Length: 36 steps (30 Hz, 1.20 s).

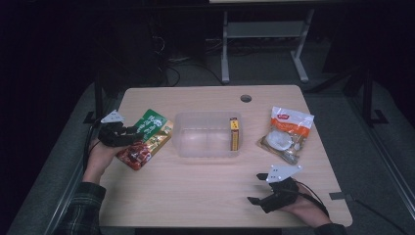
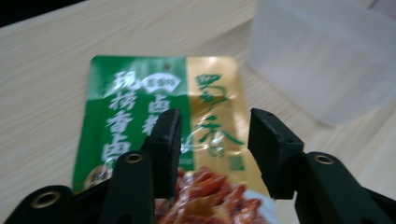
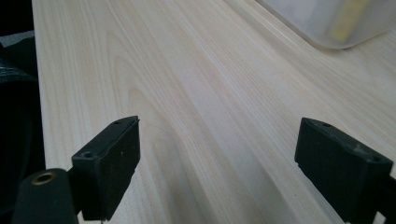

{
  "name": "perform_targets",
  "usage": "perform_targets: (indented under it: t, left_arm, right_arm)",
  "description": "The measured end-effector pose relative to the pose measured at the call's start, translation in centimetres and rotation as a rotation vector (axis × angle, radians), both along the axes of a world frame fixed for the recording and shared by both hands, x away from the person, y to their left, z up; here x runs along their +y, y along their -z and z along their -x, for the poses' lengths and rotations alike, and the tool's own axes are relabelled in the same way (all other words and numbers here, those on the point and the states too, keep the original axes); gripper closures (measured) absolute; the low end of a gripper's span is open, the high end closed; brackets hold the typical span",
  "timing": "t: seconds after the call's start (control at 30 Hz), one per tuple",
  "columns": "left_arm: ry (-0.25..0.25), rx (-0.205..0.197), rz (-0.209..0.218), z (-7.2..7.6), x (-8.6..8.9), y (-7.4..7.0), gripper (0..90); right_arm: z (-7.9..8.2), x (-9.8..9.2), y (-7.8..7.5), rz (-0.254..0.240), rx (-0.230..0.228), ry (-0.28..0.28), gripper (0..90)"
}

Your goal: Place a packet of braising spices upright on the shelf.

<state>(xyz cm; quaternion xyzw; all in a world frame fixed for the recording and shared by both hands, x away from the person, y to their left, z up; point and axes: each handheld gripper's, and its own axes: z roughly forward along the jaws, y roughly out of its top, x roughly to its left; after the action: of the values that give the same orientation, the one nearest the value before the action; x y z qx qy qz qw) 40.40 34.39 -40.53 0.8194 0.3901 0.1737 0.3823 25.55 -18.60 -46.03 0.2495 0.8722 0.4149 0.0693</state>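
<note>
A green and gold snack packet (image 1: 149,138) with red food pictured on it lies flat on the left of the wooden table (image 1: 205,191). My left gripper (image 1: 133,132) is at its near end. In the left gripper view the jaws (image 2: 215,126) stand partly open just over the packet (image 2: 135,88), one on either side of its gold strip, and the pads do not press on it. My right gripper (image 1: 255,188) rests near the table's front right edge, and its jaws (image 3: 217,154) are wide open over bare wood.
A clear plastic container (image 1: 205,117) stands mid-table with a yellow box (image 1: 234,133) upright at its right end. An orange and white bag (image 1: 288,132) lies to its right. A cable hole (image 1: 245,98) is near the far edge. The container's wall (image 2: 327,60) is close beside the packet.
</note>
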Motion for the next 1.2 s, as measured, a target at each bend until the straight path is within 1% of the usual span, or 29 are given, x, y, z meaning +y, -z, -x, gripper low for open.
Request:
perform_targets:
  t: [0.03,0.1,0.2,0.27,0.3,0.33,0.47,0.53,0.57,0.6,0.67,0.7,0.77,0.8,0.87,0.9,0.93,1.0,1.07,1.13,1.2]
  left_arm:
    - [-0.004,0.004,-0.002,-0.2,0.2,0.1,52.4]
    - [-0.021,0.007,-0.018,-0.7,0.7,0.4,51.5]
    - [-0.045,0.017,-0.078,-1.5,1.4,0.9,49.2]
    - [-0.052,0.016,-0.087,-2.0,1.8,1.3,48.6]
    - [-0.057,0.013,-0.083,-2.2,1.9,1.6,47.9]
    - [-0.058,0.019,-0.075,-2.5,2.1,1.9,47.1]
    - [-0.070,0.052,-0.048,-3.2,2.5,3.1,40.6]
    - [-0.073,0.054,-0.065,-3.4,2.7,3.5,37.2]
    - [-0.078,0.062,-0.054,-3.5,2.8,3.6,36.0]
    - [-0.083,0.067,-0.034,-3.5,2.8,3.8,33.5]
    - [-0.097,0.072,-0.040,-3.6,3.1,4.0,27.4]
    - [-0.096,0.077,-0.024,-3.7,3.3,4.1,25.9]
    - [-0.105,0.082,-0.003,-3.8,3.5,4.4,22.1]
    - [-0.110,0.091,0.007,-3.9,3.7,4.6,20.4]
    - [-0.094,0.104,0.006,-4.0,3.9,4.8,19.8]
    - [-0.095,0.110,0.009,-4.0,3.9,5.0,19.8]
    - [-0.100,0.118,-0.004,-4.1,4.0,5.2,19.2]
    - [-0.099,0.126,0.001,-4.2,4.1,5.5,17.8]
    - [-0.110,0.132,-0.009,-4.3,4.2,5.7,15.5]
    - [-0.101,0.145,-0.006,-4.4,4.2,5.9,15.1]
    - [-0.102,0.148,0.001,-4.5,4.2,6.0,14.0]
  right_arm:
    - [0.0,0.0,0.0,0.001,0.002,0.002,13.6]
    - [-0.1,0.0,0.0,0.003,0.001,0.003,13.6]
    - [-0.1,0.0,0.1,0.001,0.002,0.003,13.6]
    - [-0.1,0.1,0.1,-0.001,0.002,0.003,13.6]
    - [-0.1,0.1,0.1,-0.002,0.004,0.005,13.6]
    - [-0.1,0.0,0.1,-0.005,0.005,0.006,13.6]
    - [-0.2,0.0,0.2,-0.015,0.009,0.011,13.6]
    - [-0.3,0.0,0.2,-0.016,0.008,0.013,13.6]
    - [-0.3,0.1,0.2,-0.017,0.011,0.013,13.5]
    - [-0.2,0.1,0.2,-0.021,0.012,0.013,13.5]
    - [-0.2,0.1,0.2,-0.016,0.011,0.014,13.5]
    - [-0.2,0.0,0.2,-0.016,0.012,0.013,13.6]
    - [-0.2,0.0,0.2,-0.013,0.015,0.018,13.6]
    - [-0.2,0.0,0.2,-0.014,0.015,0.018,13.5]
    - [-0.2,-0.1,0.2,-0.016,0.016,0.021,13.6]
    - [-0.2,0.0,0.3,-0.016,0.016,0.022,13.5]
    - [-0.2,0.0,0.3,-0.013,0.012,0.019,13.6]
    - [-0.2,0.0,0.3,-0.015,0.013,0.018,13.6]
    - [-0.2,0.0,0.3,-0.012,0.014,0.018,13.6]
    - [-0.2,0.0,0.3,-0.012,0.012,0.018,13.6]
    - [-0.2,-0.1,0.3,-0.013,0.013,0.019,13.6]
